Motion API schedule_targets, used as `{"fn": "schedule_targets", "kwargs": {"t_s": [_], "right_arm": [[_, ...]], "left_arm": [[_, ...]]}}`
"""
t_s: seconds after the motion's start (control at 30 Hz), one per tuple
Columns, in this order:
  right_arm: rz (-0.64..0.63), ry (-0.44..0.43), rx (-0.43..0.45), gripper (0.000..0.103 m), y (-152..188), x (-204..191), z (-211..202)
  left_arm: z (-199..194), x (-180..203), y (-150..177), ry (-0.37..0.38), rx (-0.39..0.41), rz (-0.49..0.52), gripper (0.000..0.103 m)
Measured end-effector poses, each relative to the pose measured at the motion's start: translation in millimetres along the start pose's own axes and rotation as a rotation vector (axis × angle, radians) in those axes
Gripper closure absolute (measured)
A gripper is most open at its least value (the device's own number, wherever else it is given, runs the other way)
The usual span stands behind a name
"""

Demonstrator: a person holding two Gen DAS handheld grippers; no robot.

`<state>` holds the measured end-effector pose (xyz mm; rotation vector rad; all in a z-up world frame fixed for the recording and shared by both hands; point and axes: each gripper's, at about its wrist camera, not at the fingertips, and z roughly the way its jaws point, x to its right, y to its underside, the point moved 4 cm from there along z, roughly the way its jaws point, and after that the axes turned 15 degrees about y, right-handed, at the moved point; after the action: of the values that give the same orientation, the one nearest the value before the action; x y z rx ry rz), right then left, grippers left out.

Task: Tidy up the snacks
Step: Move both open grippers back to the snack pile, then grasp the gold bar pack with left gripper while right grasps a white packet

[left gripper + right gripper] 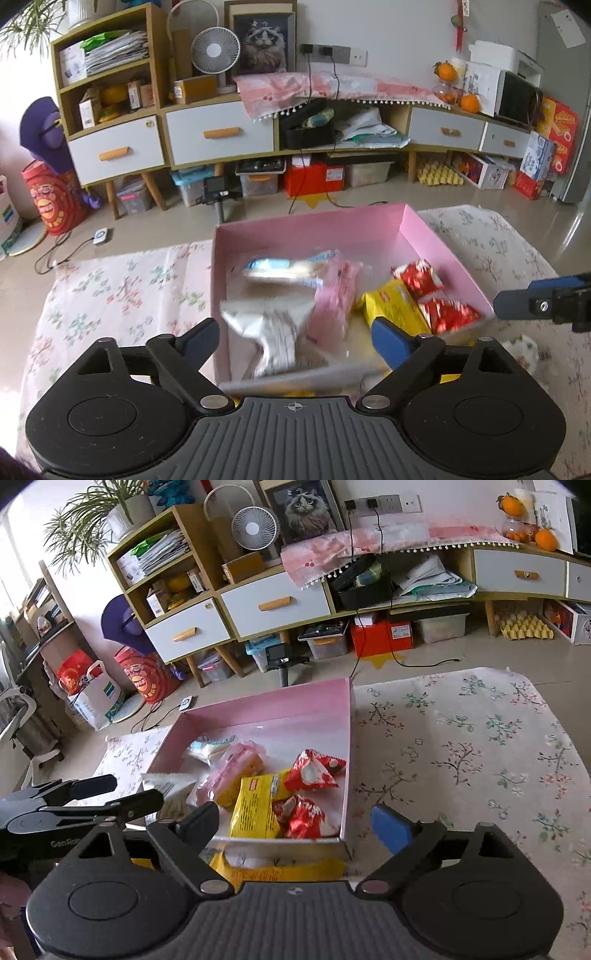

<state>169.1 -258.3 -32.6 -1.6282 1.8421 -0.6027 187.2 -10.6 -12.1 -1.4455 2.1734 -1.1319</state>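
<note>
A pink box (310,225) (258,709) sits on the floral cloth and holds several snack packs: a silver pack (275,332), a pink pack (334,295) (231,771), a blue-white pack (284,267) (207,747), a yellow pack (393,306) (255,808) and two red packs (419,277) (314,770). My left gripper (295,334) is open over the box's near left, with the blurred silver pack between its fingers, untouched. My right gripper (295,821) is open and empty above the box's near right corner. Another yellow pack (280,867) lies in front of the box.
The floral cloth (461,746) spreads to the right of the box. A small white wrapped snack (522,349) lies right of the box. A long cabinet with drawers (221,136), a fan (216,51) and storage boxes stand beyond on the floor.
</note>
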Motion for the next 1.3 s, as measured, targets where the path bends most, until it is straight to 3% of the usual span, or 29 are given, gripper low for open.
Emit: {"fn": "schedule_targets", "kwargs": {"t_s": [0.13,0.4,0.67,0.87,0.97,1.07,1.3], "right_arm": [[-0.043,-0.001,0.007,0.023,10,-2,-12],[-0.173,0.025,0.019,0.021,44,-5,-29],[-0.248,0.046,0.03,0.021,80,-2,-31],[-0.334,0.045,0.052,0.021,101,-3,-32],[-0.349,0.03,0.071,0.021,104,-5,-34],[-0.355,0.007,0.076,0.021,103,-8,-34],[-0.389,-0.035,0.071,0.024,109,-19,-30]], "left_arm": [[-15,4,18,-0.017,-0.016,0.011,0.006],[-34,7,64,-0.03,-0.032,0.122,0.006],[-36,11,100,0.105,-0.085,0.164,0.006],[-30,12,109,0.209,-0.109,0.173,0.009],[-23,13,110,0.244,-0.13,0.178,0.014],[-13,11,110,0.234,-0.165,0.168,0.029],[-4,8,109,0.234,-0.177,0.143,0.053]]}}
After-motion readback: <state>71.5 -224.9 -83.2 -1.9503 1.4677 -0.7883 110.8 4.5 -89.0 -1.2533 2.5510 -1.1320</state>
